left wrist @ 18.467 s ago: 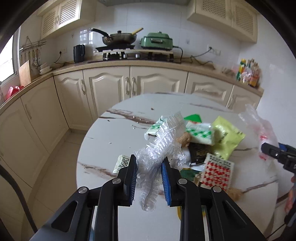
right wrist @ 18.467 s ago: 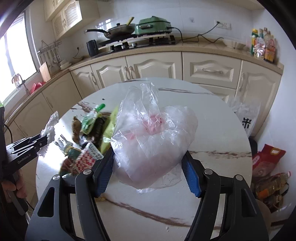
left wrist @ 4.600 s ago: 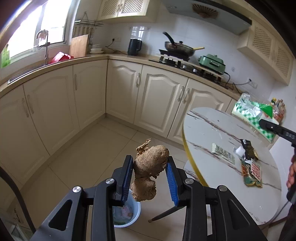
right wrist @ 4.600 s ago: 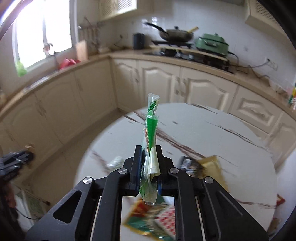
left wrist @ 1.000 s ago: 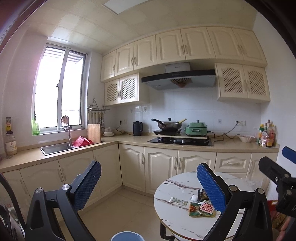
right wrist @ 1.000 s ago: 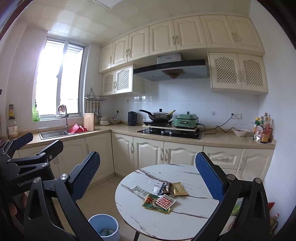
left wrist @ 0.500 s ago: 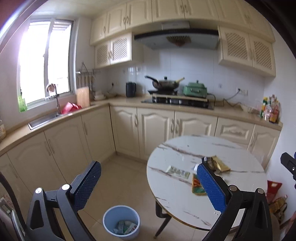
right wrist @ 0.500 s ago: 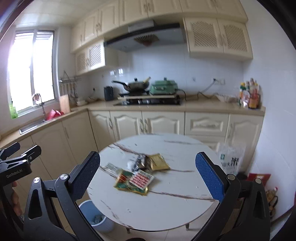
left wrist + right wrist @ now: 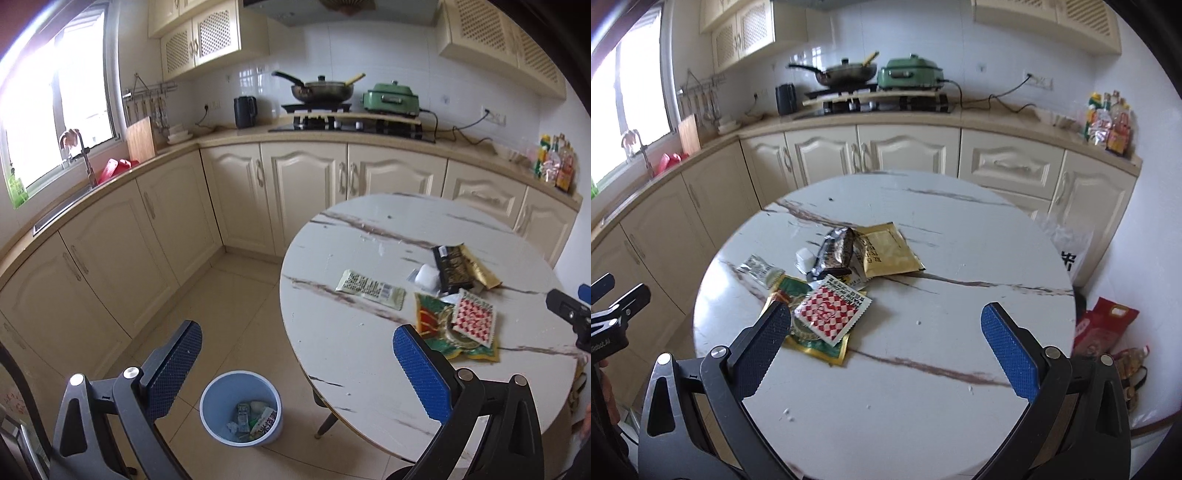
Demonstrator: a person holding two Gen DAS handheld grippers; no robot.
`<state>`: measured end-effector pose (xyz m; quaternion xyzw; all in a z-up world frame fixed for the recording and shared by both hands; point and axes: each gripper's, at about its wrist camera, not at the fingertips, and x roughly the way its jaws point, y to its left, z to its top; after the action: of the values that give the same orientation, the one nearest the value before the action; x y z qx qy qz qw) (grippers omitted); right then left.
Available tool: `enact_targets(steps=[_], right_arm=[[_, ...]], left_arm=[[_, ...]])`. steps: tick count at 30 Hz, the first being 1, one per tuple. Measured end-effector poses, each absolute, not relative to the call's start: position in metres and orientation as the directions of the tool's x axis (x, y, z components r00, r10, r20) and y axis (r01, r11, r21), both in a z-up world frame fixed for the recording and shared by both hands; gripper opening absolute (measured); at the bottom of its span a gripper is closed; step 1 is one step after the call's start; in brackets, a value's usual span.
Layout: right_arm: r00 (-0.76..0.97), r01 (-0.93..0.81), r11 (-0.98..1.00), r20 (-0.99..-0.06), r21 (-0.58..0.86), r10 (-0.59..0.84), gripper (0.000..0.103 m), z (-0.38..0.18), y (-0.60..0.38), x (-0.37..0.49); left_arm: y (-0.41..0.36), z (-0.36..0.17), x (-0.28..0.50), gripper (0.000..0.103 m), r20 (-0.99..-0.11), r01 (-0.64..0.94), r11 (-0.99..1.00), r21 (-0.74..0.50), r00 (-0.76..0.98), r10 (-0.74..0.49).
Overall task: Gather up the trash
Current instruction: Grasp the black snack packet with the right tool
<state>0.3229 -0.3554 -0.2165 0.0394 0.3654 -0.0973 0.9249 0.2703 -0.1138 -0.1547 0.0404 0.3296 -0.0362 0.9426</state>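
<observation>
Kitchen, round marble table (image 9: 960, 258). Both claws spread wide and empty: left gripper (image 9: 295, 365) above blue bin (image 9: 242, 413), right gripper (image 9: 886, 339) facing wrapper pile (image 9: 842, 280) mid-table. Best approach: lower over red-checked packet (image 9: 831, 312) on top, pinch one edge only, lift clear without dragging neighbours.

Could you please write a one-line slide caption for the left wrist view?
Open left gripper above the blue bin, facing leftover wrappers on the marble table.
</observation>
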Motion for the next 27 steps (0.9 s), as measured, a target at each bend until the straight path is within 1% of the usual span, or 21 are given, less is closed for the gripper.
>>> enact_targets(steps=[6, 8, 10, 12, 15, 17, 18, 20, 21, 22, 23, 24, 25, 26, 27], right_arm=[[0.662, 0.159, 0.987, -0.743, 0.015, -0.095, 0.103, -0.243, -0.354, 0.388], [0.667, 0.134, 0.990, -0.744, 0.048, -0.054, 0.096, -0.249, -0.352, 0.406], [0.653, 0.113, 0.990, -0.758, 0.089, -0.007, 0.080, -0.258, -0.350, 0.429], [0.633, 0.102, 0.988, -0.773, 0.118, 0.027, 0.071, -0.268, -0.350, 0.452], [0.605, 0.104, 0.982, -0.794, 0.159, 0.064, 0.068, -0.283, -0.351, 0.475], [0.597, 0.113, 0.985, -0.801, 0.132, 0.039, 0.065, -0.289, -0.348, 0.484], [0.597, 0.110, 0.987, -0.802, 0.119, 0.031, 0.059, -0.291, -0.346, 0.488], [0.596, 0.103, 0.989, -0.803, 0.107, 0.024, 0.045, -0.291, -0.345, 0.491], [0.591, 0.100, 0.991, -0.806, 0.089, 0.013, 0.030, -0.292, -0.345, 0.493], [0.590, 0.087, 0.994, -0.807, 0.067, 0.003, 0.025, -0.292, -0.344, 0.494], [0.592, 0.069, 0.996, -0.806, 0.054, 0.003, 0.024, -0.293, -0.343, 0.494], [0.593, 0.060, 0.997, -0.805, 0.049, 0.004, 0.020, -0.292, -0.343, 0.493], [0.599, 0.046, 0.998, -0.801, 0.040, 0.004, 0.008, -0.291, -0.342, 0.492], [0.605, 0.037, 0.999, -0.796, 0.036, 0.006, 0.004, -0.289, -0.343, 0.490], [0.609, 0.026, 0.999, -0.793, 0.038, 0.014, 0.003, -0.287, -0.343, 0.489]], left_arm=[[-0.118, -0.167, 0.343, 0.102, -0.667, 0.090, 0.995, 0.052, 0.744, -0.032], [-0.118, -0.172, 0.358, 0.102, -0.672, 0.092, 0.994, 0.052, 0.740, -0.033], [-0.118, -0.175, 0.378, 0.102, -0.676, 0.089, 0.995, 0.050, 0.736, -0.032], [-0.113, -0.185, 0.379, 0.102, -0.678, 0.089, 0.995, 0.045, 0.735, -0.035], [-0.112, -0.193, 0.391, 0.102, -0.680, 0.088, 0.995, 0.039, 0.733, -0.038], [-0.112, -0.198, 0.397, 0.102, -0.681, 0.092, 0.995, 0.032, 0.731, -0.046], [-0.113, -0.201, 0.401, 0.102, -0.684, 0.097, 0.995, 0.029, 0.728, -0.051], [-0.115, -0.206, 0.406, 0.102, -0.688, 0.109, 0.994, 0.016, 0.723, -0.068], [-0.116, -0.208, 0.410, 0.102, -0.691, 0.116, 0.993, 0.005, 0.718, -0.080], [-0.121, -0.209, 0.419, 0.102, -0.699, 0.131, 0.991, -0.012, 0.708, -0.102], [-0.118, -0.210, 0.421, 0.102, -0.700, 0.141, 0.990, -0.024, 0.704, -0.117], [-0.119, -0.212, 0.426, 0.102, -0.704, 0.153, 0.988, -0.037, 0.698, -0.134], [-0.123, -0.214, 0.431, 0.102, -0.712, 0.160, 0.986, -0.040, 0.688, -0.140], [-0.125, -0.216, 0.430, 0.102, -0.716, 0.161, 0.986, -0.041, 0.683, -0.141], [-0.127, -0.217, 0.433, 0.102, -0.720, 0.164, 0.985, -0.044, 0.679, -0.145]])
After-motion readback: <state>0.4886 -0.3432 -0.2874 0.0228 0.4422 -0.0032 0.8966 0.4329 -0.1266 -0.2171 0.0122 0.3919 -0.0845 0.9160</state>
